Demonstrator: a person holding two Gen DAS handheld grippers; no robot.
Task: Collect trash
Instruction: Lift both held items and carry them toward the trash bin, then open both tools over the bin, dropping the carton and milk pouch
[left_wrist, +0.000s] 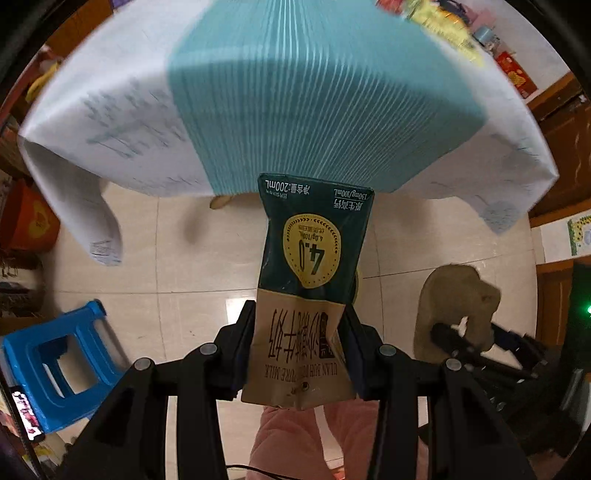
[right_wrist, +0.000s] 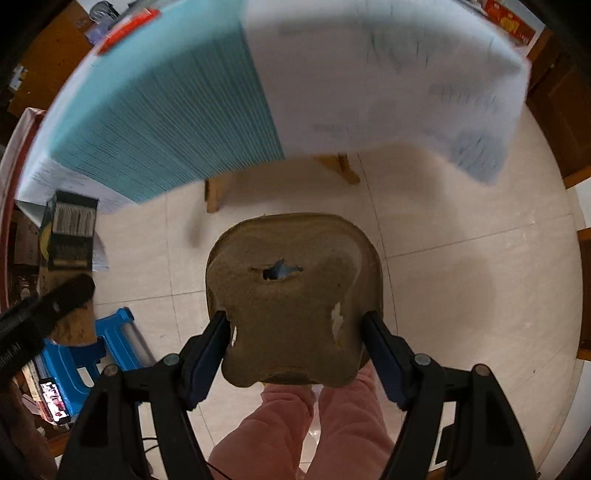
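My left gripper (left_wrist: 298, 328) is shut on a crumpled green and brown milk carton (left_wrist: 310, 266), held upside down above the floor in front of the table. The carton also shows at the left of the right wrist view (right_wrist: 68, 236). My right gripper (right_wrist: 295, 332) is shut on a brown moulded pulp tray (right_wrist: 291, 295) with a torn hole in its middle, also held above the floor. The tray and right gripper show at the right of the left wrist view (left_wrist: 454, 306).
A table with a white and teal cloth (left_wrist: 295, 92) stands just ahead, its wooden legs (right_wrist: 214, 192) below. A blue plastic stool (left_wrist: 55, 362) stands at the left on the tiled floor (left_wrist: 184, 258). The person's pink trousers (right_wrist: 306, 424) are below.
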